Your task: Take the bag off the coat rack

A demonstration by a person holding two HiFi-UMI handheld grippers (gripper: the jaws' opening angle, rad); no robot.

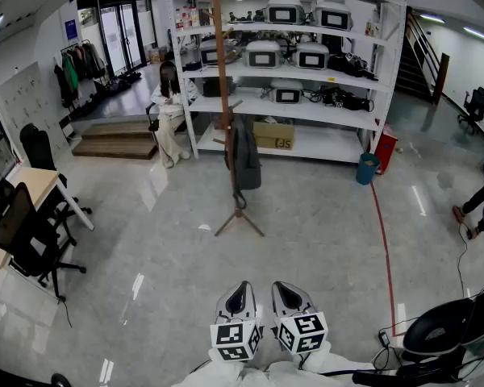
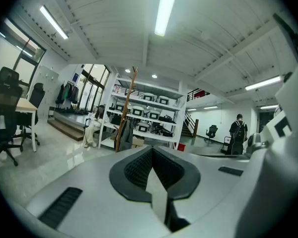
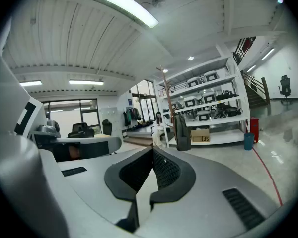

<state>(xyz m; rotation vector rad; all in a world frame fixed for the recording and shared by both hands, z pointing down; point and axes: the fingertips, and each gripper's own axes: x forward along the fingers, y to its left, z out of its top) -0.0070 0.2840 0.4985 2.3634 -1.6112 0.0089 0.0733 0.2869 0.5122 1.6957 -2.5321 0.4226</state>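
Grey floor is seen across most of the head view, where a wooden rack (image 1: pixel 220 95) stands well ahead of the grippers, before white shelving (image 1: pixel 306 107). A dark bag (image 1: pixel 244 156) is hung on the rack, about halfway up the pole and clear of the floor. The left gripper (image 1: pixel 237 299) and right gripper (image 1: pixel 291 297) are held side by side at the bottom edge, far from the bag. A seated person (image 1: pixel 169 111) is seen left of the rack.

In the left gripper view, the jaws are pressed together at their tips, with nothing held. The bag (image 2: pixel 123 133) is seen far off, on the rack.

In the right gripper view, the jaws are likewise closed and empty. The bag (image 3: pixel 182 132) is seen hanging in the distance beside the shelving.
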